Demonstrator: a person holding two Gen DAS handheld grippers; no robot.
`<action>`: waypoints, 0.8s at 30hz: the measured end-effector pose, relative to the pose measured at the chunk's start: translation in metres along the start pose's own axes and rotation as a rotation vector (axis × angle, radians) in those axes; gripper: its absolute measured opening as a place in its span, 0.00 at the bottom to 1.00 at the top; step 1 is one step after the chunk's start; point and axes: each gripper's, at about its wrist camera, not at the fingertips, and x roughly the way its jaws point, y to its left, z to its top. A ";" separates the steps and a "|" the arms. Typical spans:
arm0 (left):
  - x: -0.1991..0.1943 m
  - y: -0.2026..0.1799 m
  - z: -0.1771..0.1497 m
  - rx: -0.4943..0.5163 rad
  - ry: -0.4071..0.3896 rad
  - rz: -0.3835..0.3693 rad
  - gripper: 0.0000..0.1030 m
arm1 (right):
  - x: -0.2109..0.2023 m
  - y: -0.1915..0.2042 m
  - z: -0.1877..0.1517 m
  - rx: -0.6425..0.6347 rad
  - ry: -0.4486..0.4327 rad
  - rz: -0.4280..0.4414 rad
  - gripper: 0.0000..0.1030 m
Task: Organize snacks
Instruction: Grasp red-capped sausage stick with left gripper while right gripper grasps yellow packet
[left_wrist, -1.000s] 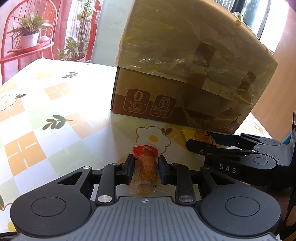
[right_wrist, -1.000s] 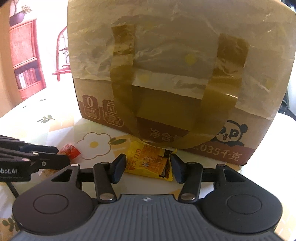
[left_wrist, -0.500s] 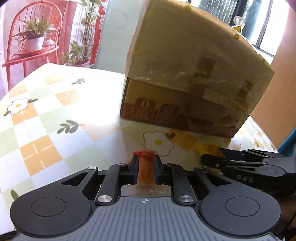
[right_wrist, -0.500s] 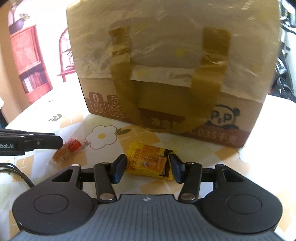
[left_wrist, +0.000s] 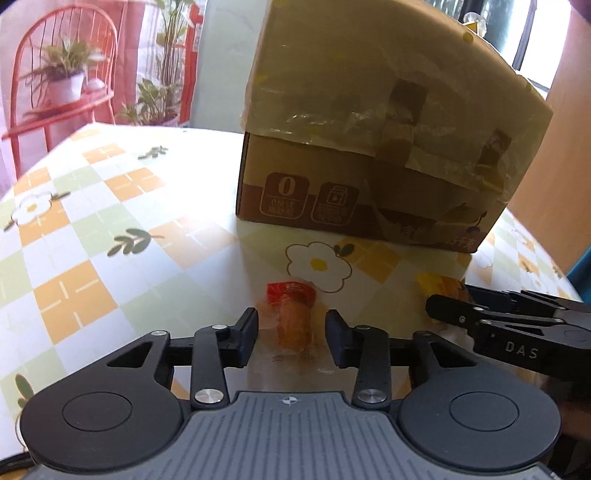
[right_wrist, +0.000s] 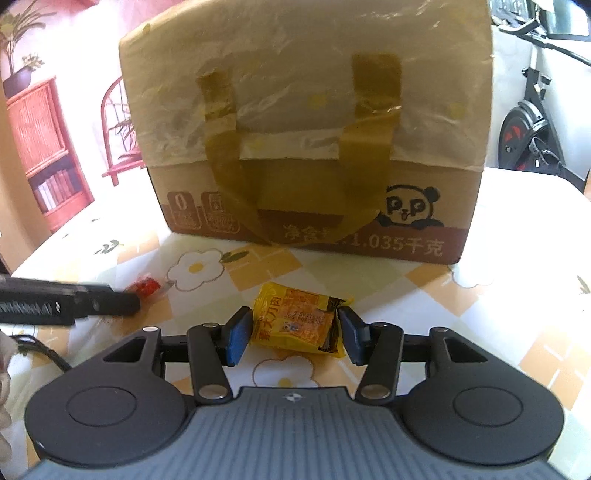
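Opening its jaws, the left gripper (left_wrist: 291, 334) has just released the orange sausage snack (left_wrist: 293, 317) onto the table (left_wrist: 110, 221), while the right gripper (right_wrist: 295, 332) clasps the yellow packet (right_wrist: 299, 319).

Flower-print table (left_wrist: 110, 229), cardboard box (left_wrist: 369, 177), sausage snack (left_wrist: 293, 317), yellow packet (right_wrist: 299, 319)

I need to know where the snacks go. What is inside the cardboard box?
That cannot be seen. The box is shut: plastic sheet covers its top, held down with brown tape. Both snacks lie outside, on the table in front.
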 end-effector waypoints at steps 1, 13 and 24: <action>0.001 0.000 0.000 0.005 -0.001 0.006 0.37 | 0.000 -0.001 0.000 0.004 0.000 0.001 0.52; -0.008 0.001 -0.002 0.014 -0.046 0.016 0.32 | 0.001 0.003 -0.003 -0.022 -0.003 -0.002 0.52; -0.009 0.000 -0.003 0.015 -0.021 -0.006 0.30 | -0.002 0.005 -0.003 -0.028 -0.012 0.004 0.52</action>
